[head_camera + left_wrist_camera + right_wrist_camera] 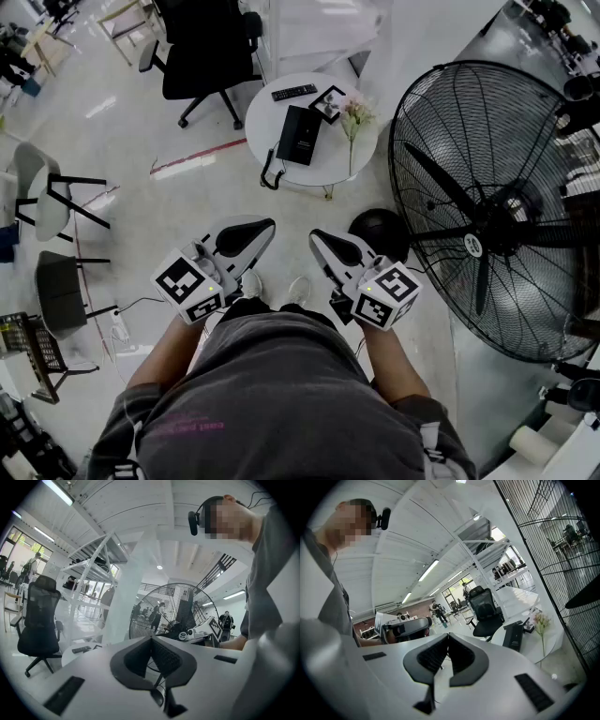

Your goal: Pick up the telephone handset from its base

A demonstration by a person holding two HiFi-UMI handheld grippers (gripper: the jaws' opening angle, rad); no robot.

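A black telephone (300, 134) lies on a small round white table (267, 117) some way ahead of me; its coiled cord (271, 174) hangs over the near edge. The handset rests on the base. I hold both grippers close to my body, well short of the table. My left gripper (267, 225) is shut with nothing in it, and so is my right gripper (317, 236). In the right gripper view the jaws (448, 636) meet, with the telephone (514, 637) far beyond them. The left gripper view shows its jaws (151, 639) closed too.
A remote (293, 92), a picture frame (329, 103) and a flower (354, 117) share the table. A large black floor fan (497, 206) stands close on the right, with a dark round object (380, 232) at its foot. A black office chair (206, 56) stands behind the table.
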